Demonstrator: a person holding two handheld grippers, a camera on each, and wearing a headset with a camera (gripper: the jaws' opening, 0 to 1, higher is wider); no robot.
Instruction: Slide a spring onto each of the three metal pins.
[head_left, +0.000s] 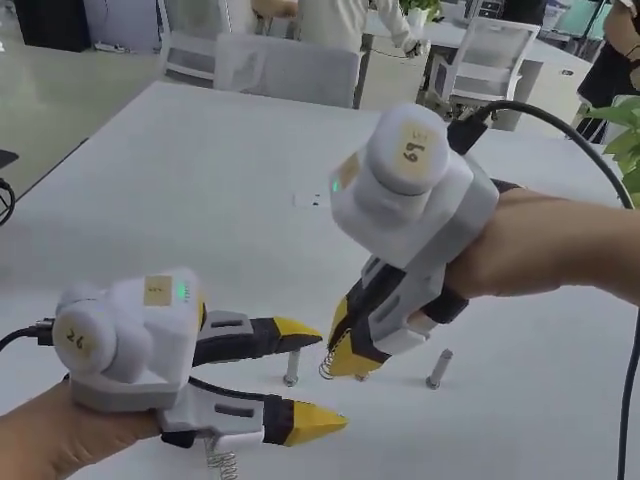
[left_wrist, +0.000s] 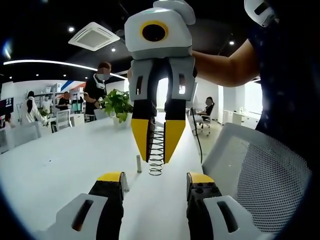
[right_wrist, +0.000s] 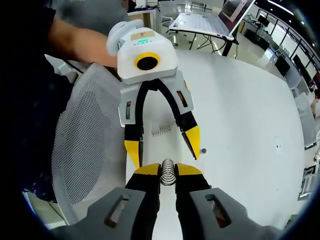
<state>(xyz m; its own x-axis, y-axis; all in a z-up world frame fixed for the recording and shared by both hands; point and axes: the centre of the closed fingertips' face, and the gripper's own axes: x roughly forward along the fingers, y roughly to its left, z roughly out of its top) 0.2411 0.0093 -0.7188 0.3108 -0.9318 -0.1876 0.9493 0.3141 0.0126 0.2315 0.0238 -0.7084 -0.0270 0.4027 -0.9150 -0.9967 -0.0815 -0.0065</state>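
Spring (head_left: 326, 362) one is pinched in the right gripper (head_left: 340, 365), hanging just over the table (head_left: 200, 180) beside a bare pin (head_left: 292, 368). A second pin (head_left: 438, 368) is bare too, so no pin looks loaded yet. A spare spring (head_left: 222, 462) lies loose near the left gripper (right_wrist: 165, 157), whose jaws are wide and empty.

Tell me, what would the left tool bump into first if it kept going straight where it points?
Most likely the spring held in the right tool, straight ahead of the left tool, whose tips are open. A pin stands slightly to one side, and depth is hard to judge.
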